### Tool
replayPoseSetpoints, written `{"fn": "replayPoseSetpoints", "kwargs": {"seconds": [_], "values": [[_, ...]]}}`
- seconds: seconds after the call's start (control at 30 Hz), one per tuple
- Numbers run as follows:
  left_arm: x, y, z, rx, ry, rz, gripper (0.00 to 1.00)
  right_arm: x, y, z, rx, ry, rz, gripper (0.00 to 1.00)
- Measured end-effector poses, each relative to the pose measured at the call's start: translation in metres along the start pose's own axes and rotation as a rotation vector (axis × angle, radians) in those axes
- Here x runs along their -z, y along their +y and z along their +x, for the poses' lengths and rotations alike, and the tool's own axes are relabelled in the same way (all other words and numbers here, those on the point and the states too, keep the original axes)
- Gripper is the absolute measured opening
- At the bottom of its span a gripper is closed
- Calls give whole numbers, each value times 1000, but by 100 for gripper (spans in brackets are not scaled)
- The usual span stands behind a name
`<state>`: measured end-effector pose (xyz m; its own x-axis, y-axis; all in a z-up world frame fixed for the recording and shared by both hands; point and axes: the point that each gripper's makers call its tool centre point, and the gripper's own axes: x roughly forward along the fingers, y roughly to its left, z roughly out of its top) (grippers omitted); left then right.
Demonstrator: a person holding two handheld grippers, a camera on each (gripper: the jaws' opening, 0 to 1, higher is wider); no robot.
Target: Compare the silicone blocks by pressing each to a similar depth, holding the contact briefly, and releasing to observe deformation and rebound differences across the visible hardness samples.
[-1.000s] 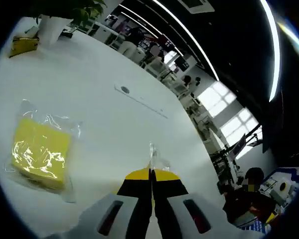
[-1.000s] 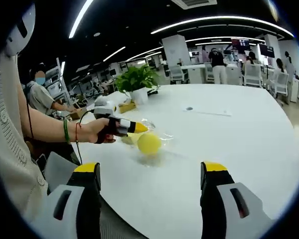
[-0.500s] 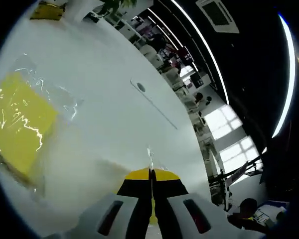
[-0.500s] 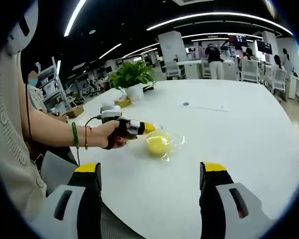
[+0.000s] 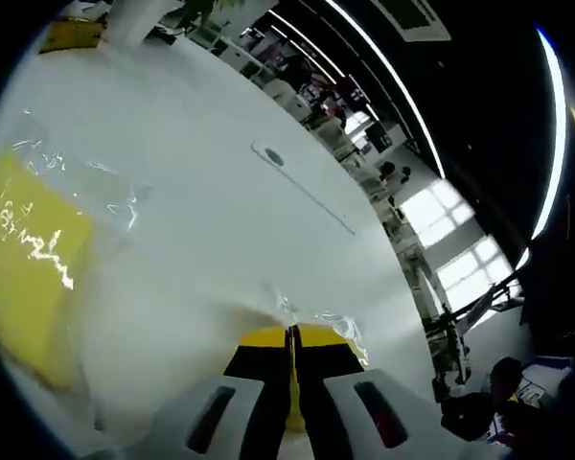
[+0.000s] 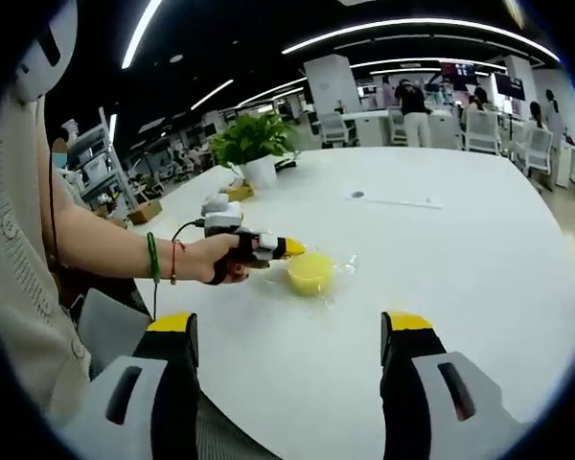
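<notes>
Left gripper, jaws pinched together, tips against bagged round yellow block on white table; right gripper jaws wide, holding nothing; block's axis indeterminate.

Glossy crinkled plastic wrap, smooth white table

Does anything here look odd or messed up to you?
Nothing is spilled or broken. The yellow blocks are wrapped in crinkled clear plastic: a round one beside the shut left gripper, a square one on the white table.

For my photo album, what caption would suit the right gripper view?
A person's hand holds the left gripper against a bagged yellow silicone block on a white table, open right gripper watching.
</notes>
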<state>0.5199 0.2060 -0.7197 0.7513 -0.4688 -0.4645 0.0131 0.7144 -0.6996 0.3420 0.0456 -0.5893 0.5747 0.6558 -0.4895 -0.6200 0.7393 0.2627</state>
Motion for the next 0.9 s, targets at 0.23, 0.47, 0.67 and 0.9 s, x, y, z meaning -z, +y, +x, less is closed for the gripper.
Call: {"fn": "replayPoseSetpoints", "kwargs": {"seconds": [0.23, 0.47, 0.67, 0.9], "values": [[-6, 6, -8, -62, 1, 220, 13, -4, 6, 2, -12, -4, 7, 72], [-8, 7, -26, -92, 28, 438, 31, -6, 13, 3, -16, -7, -19, 73], [-11, -9, -58, -66, 15, 549, 32, -10, 24, 1, -26, -24, -29, 73], [-16, -30, -105, -23, -29, 582, 32, -17, 44, -2, -45, -58, -56, 72]]}}
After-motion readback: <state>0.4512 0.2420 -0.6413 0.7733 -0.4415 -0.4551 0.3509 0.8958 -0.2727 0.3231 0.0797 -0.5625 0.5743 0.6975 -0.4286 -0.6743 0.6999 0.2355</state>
